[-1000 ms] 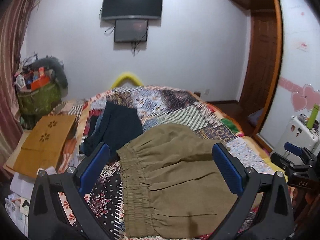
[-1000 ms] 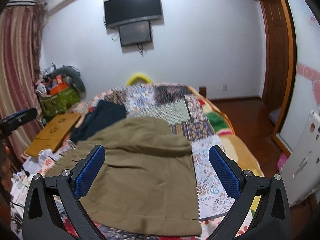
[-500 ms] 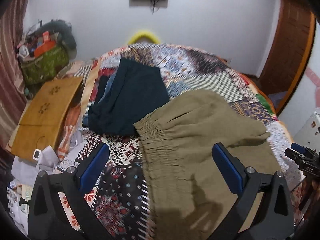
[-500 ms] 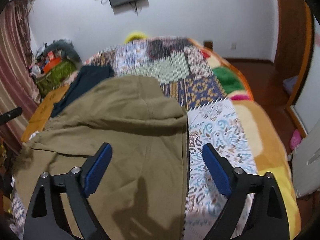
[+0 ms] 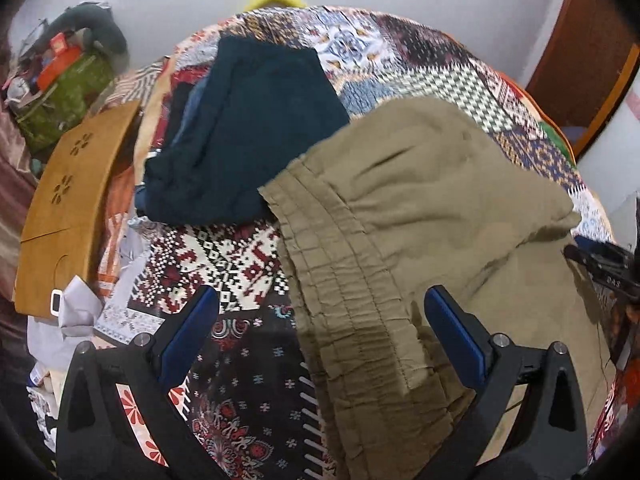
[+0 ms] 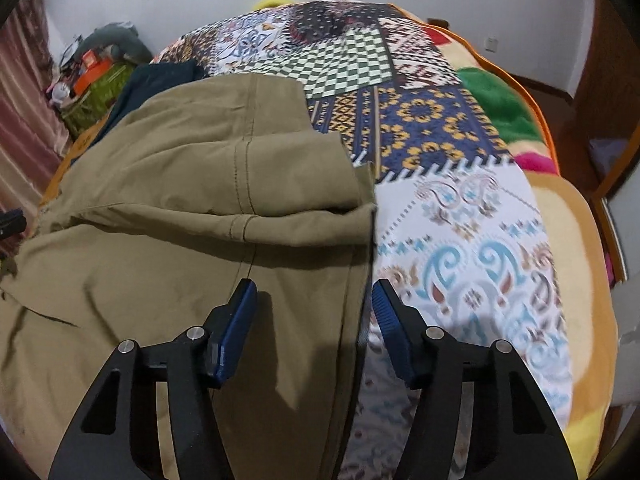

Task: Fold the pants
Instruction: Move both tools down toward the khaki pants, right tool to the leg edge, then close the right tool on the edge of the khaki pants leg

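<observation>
Olive-green pants (image 5: 420,216) lie on the patchwork bedspread (image 5: 224,264), partly folded over. The elastic waistband (image 5: 344,296) runs down the left wrist view. My left gripper (image 5: 320,324) is wide open just above the waistband, one finger each side of it. In the right wrist view the pants (image 6: 180,208) fill the left half, with a folded layer on top. My right gripper (image 6: 314,312) is half open, straddling the pants' right edge (image 6: 360,280), with nothing held.
A dark teal folded garment (image 5: 244,128) lies on the bed beyond the waistband. A wooden board (image 5: 76,200) and a cluttered green basket (image 5: 60,96) stand left of the bed. A wooden door (image 6: 588,92) is at the right.
Both grippers have dropped lower and closer to the pants. The right gripper's fingers have narrowed from wide open to half open over the pants' right edge.
</observation>
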Demonstrator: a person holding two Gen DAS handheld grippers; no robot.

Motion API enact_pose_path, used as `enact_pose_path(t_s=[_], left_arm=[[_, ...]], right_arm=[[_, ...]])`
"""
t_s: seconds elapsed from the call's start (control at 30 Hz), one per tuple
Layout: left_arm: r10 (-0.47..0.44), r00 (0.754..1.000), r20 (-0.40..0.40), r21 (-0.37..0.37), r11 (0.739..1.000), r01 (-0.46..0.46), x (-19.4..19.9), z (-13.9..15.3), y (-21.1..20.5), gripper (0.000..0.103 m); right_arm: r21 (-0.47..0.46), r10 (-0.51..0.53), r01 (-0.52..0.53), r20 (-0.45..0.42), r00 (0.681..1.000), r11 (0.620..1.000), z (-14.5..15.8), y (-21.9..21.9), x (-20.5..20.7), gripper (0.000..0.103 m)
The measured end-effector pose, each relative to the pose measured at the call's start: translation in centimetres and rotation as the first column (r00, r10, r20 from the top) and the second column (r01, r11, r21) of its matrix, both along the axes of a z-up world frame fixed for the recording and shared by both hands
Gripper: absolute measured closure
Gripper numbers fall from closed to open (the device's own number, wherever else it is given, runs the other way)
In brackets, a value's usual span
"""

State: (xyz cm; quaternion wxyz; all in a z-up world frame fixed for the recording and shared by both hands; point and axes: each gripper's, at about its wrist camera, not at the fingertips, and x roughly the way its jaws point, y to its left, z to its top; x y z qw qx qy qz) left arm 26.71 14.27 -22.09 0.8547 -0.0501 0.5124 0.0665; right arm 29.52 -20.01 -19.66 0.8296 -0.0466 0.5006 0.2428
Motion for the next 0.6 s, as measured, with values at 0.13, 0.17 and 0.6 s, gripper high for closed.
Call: enact_pose_path(t_s=[0.13,0.17,0.6], left_arm=[[-0.029,0.999,-0.022,0.023,0.999,0.03,0.3,-0.9,-0.7,0.0],[-0.032,0.999,-0.025,0.027,0.999,0.032,0.4,-1.0,-0.8,0.0],[-0.063,0.997,-0.034,0.082,0.995,0.066,0.5,-1.4,-0.9,0.0]], right_arm=[[-0.016,0.018,-0.018,0.01,1.0,1.0,-0.8,0.4,-0.1,0.069],[-0.019,0.014,-0.014,0.01,1.0,1.0,-0.8,0.3,-0.2,0.073],[0.001,0.0,-0.001,0.092,0.996,1.0,2.0,-1.2,-1.1,0.098]])
